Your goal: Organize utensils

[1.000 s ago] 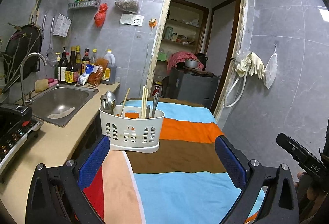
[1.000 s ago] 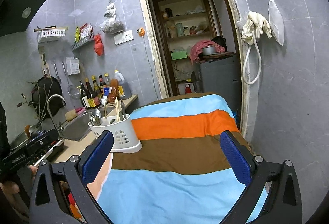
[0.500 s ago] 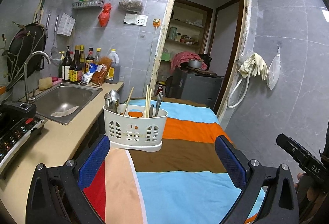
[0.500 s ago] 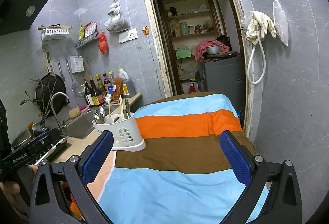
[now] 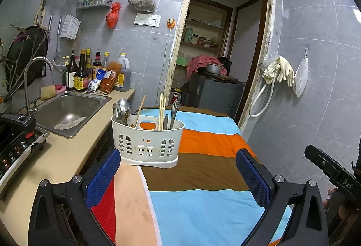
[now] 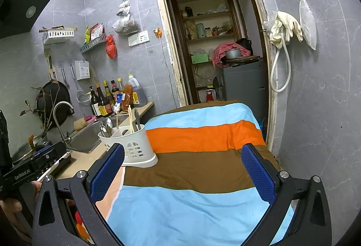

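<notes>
Left gripper (image 5: 178, 176) hangs over the striped cloth (image 5: 203, 207) with its blue-padded fingers (image 5: 103, 176) spread wide and nothing between them; right gripper (image 6: 182, 173) likewise, fingers wide apart and empty. White utensil caddy (image 5: 147, 144) stands upright on the cloth at the worktop (image 5: 56, 160) edge, just beyond the left gripper's left finger, holding spoons (image 5: 121, 108), chopsticks (image 5: 161, 110) and a fork (image 5: 174, 110) in separate compartments. Past the caddy, steel sink (image 5: 67, 110) and a row of sauce bottles (image 5: 83, 74) against the tiled wall
</notes>
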`<state>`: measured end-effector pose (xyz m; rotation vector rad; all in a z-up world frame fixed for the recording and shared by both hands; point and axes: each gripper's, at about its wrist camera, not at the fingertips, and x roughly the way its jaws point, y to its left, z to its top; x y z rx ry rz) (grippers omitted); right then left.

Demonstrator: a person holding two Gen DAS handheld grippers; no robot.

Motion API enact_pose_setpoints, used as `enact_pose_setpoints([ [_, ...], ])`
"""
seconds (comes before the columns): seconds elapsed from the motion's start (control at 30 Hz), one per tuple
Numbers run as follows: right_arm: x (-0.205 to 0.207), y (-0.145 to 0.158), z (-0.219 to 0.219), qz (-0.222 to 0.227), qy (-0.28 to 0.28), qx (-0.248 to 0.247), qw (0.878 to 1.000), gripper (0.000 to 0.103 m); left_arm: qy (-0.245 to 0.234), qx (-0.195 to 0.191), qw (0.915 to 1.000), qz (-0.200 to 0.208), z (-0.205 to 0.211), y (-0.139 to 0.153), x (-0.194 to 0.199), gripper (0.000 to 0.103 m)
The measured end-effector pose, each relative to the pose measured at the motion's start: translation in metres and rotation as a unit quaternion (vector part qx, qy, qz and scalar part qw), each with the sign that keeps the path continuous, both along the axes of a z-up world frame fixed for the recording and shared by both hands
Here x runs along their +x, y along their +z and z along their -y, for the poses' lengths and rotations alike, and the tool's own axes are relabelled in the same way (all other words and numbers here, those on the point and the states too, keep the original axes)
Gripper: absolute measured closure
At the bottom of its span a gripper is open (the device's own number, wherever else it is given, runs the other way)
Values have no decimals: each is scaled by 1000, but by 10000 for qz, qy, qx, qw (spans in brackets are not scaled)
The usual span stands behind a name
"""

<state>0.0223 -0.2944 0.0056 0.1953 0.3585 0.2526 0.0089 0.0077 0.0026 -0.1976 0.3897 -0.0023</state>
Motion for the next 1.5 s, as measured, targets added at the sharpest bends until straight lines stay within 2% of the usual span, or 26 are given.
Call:
enact_pose_setpoints([
  [1.13,2,-2,-2,-75,14,-43,10000,2,17,4,10000,-14,-1,-1,5,0],
  [1.27,2,-2,-2,-91,13,-60,9999,2,69,103,9998,-122,-3,-4,11,0],
  [1.5,4,-14,-6,-219,45,-131,9997,2,138,103,9997,-166,-7,-7,13,0],
])
